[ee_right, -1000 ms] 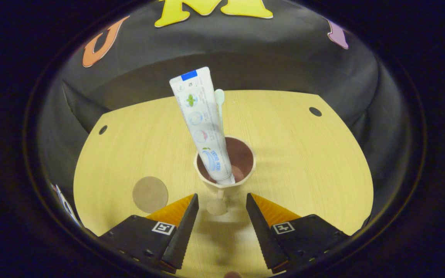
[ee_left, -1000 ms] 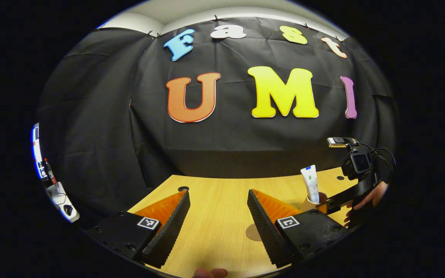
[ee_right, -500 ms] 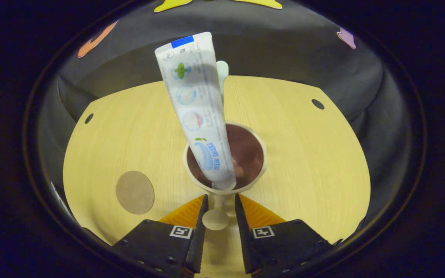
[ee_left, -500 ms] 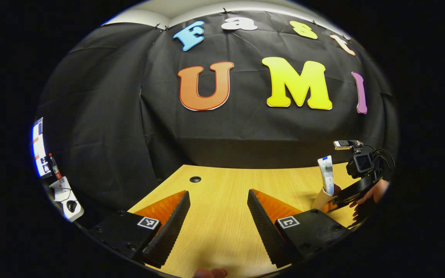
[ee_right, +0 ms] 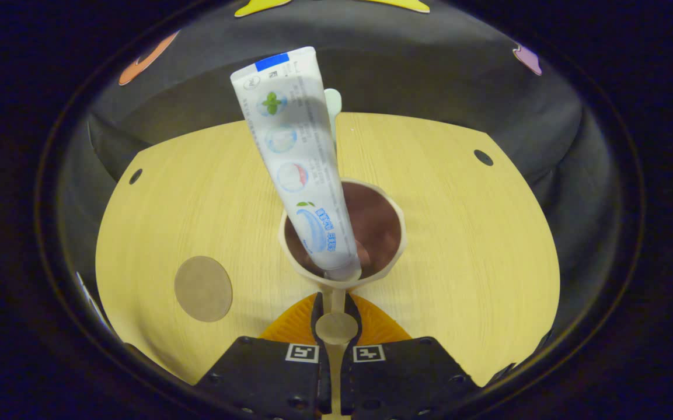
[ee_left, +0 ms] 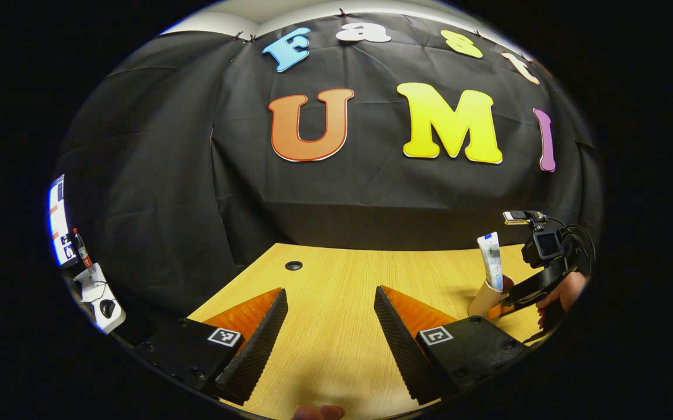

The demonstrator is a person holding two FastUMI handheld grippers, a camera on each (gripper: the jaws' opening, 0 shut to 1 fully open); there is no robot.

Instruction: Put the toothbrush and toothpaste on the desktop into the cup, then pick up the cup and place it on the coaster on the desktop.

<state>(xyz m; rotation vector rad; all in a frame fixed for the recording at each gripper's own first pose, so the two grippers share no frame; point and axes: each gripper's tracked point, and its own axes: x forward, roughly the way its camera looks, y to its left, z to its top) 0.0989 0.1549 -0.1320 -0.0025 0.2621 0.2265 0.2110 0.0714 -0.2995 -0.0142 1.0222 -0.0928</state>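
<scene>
We're at the cup pickup step. In the right gripper view the toothpaste (ee_right: 298, 169) stands tilted in the cup (ee_right: 342, 233), centre of frame, its crimped end leaning toward upper left. The toothbrush (ee_right: 332, 105) pokes up just behind it, only its pale top visible. So loading looks done.

The right gripper (ee_right: 331, 326), at bottom centre, has its fingers closed nearly together on the cup's handle (ee_right: 336, 324), which runs down from the rim with a round tab on it. Both fingers seem to press it from either side. Whether the cup is off the desktop (ee_right: 464, 245) yet, we can't tell.

The coaster (ee_right: 203, 289) lies flat at lower left of that view, apart from the cup, nothing on it.

In the left gripper view the left gripper (ee_left: 330, 326) sits at bottom centre, fingers wide apart, holding nothing, with bare wood between them. At the far right edge of that view we see the cup (ee_left: 484, 297) with the toothpaste (ee_left: 492, 265) in it, and the right gripper (ee_left: 502, 302) and a hand (ee_left: 558, 294) on it.

Next move, as we judge it: lift the cup by the handle, carry it toward the coaster and set it down centred. Keep it upright, since the tall tube leans and could tip the load; a handle grip may let the cup swing.
</scene>
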